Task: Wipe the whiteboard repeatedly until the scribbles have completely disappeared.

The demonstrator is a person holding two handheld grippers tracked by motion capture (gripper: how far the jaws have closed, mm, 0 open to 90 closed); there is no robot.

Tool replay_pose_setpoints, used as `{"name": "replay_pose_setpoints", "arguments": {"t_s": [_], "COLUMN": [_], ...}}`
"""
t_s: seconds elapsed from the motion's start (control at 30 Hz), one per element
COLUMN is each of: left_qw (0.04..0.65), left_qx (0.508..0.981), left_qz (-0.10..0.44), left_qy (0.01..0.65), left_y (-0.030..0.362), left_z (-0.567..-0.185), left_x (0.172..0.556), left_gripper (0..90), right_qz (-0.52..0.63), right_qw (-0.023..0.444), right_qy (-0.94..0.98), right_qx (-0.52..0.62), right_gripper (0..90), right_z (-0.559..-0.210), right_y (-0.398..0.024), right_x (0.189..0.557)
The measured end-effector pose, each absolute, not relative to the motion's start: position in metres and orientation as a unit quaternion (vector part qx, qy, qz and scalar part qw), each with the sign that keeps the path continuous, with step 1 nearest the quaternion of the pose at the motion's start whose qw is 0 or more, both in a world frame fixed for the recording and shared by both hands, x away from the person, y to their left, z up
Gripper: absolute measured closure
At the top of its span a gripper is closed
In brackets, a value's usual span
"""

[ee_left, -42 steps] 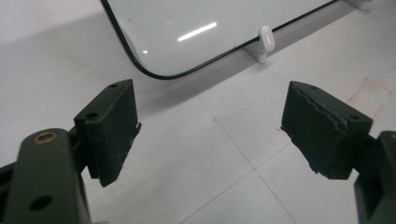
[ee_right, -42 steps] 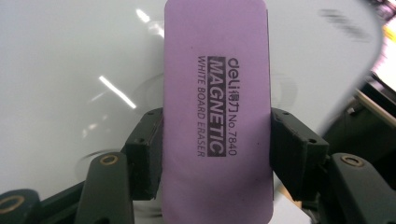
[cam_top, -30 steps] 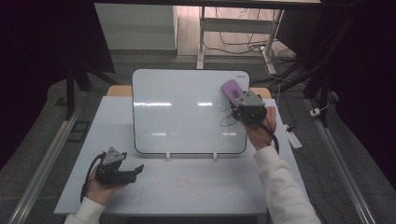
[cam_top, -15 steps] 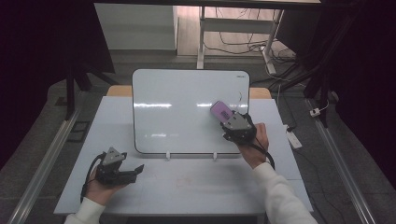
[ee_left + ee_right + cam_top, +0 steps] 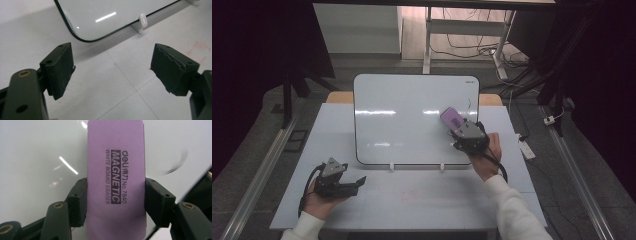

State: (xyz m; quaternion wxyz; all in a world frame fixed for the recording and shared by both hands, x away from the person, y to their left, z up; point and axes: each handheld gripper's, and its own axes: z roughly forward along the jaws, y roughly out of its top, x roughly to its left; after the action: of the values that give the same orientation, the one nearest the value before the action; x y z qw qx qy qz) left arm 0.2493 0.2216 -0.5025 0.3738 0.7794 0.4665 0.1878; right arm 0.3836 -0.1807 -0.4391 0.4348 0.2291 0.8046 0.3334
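Note:
A whiteboard leans on the table on small white clips. My right gripper is shut on a purple magnetic whiteboard eraser, held flat against the board's lower right area. In the right gripper view the eraser fills the middle, clamped between both pads, and a faint smeared pen mark shows on the board to its right. My left gripper rests on the table at the front left, jaws wide open with nothing between them; in the left gripper view the board's lower corner lies ahead.
The white table has bare room in front of the board. White clip feet hold the board's lower edge. Faint red marks show on the tabletop. Dark floor, rails and cables surround the table.
My right gripper has carried the eraser from the board's upper right corner down and left over its surface. The left gripper has stayed put.

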Motion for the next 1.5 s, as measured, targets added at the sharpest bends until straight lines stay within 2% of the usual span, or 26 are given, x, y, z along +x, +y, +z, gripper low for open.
{"name": "replay_pose_setpoints", "arguments": {"t_s": [0.27, 0.4, 0.63, 0.93, 1.1, 1.27, 1.47, 1.5], "left_qw": [0.374, 0.374, 0.374, 0.373, 0.375, 0.375, 0.374, 0.373], "left_qx": [0.78, 0.78, 0.78, 0.78, 0.779, 0.779, 0.781, 0.78], "left_qz": [0.188, 0.189, 0.189, 0.189, 0.189, 0.19, 0.19, 0.19], "left_qy": [0.465, 0.466, 0.465, 0.465, 0.465, 0.464, 0.464, 0.464], "left_y": [0.22, 0.22, 0.22, 0.222, 0.223, 0.223, 0.222, 0.222], "left_z": [-0.502, -0.502, -0.503, -0.503, -0.502, -0.502, -0.502, -0.502], "left_x": [0.249, 0.249, 0.249, 0.249, 0.249, 0.249, 0.249, 0.249], "left_gripper": [19.8, 19.8, 19.9, 19.9, 20.0, 20.0, 20.0, 19.9], "right_qz": [0.309, 0.305, 0.326, 0.358, 0.367, 0.363, 0.349, 0.337], "right_qw": [0.42, 0.422, 0.458, 0.478, 0.48, 0.477, 0.464, 0.461], "right_qy": [0.831, 0.833, 0.796, 0.752, 0.741, 0.751, 0.786, 0.8], "right_qx": [0.195, 0.187, 0.225, 0.28, 0.294, 0.278, 0.211, 0.188], "right_gripper": [40.5, 40.5, 40.4, 40.3, 40.3, 40.4, 40.5, 40.5], "right_z": [-0.472, -0.473, -0.44, -0.393, -0.382, -0.389, -0.43, -0.446], "right_y": [-0.179, -0.181, -0.187, -0.193, -0.196, -0.193, -0.172, -0.167], "right_x": [0.354, 0.354, 0.385, 0.427, 0.438, 0.431, 0.397, 0.383]}}
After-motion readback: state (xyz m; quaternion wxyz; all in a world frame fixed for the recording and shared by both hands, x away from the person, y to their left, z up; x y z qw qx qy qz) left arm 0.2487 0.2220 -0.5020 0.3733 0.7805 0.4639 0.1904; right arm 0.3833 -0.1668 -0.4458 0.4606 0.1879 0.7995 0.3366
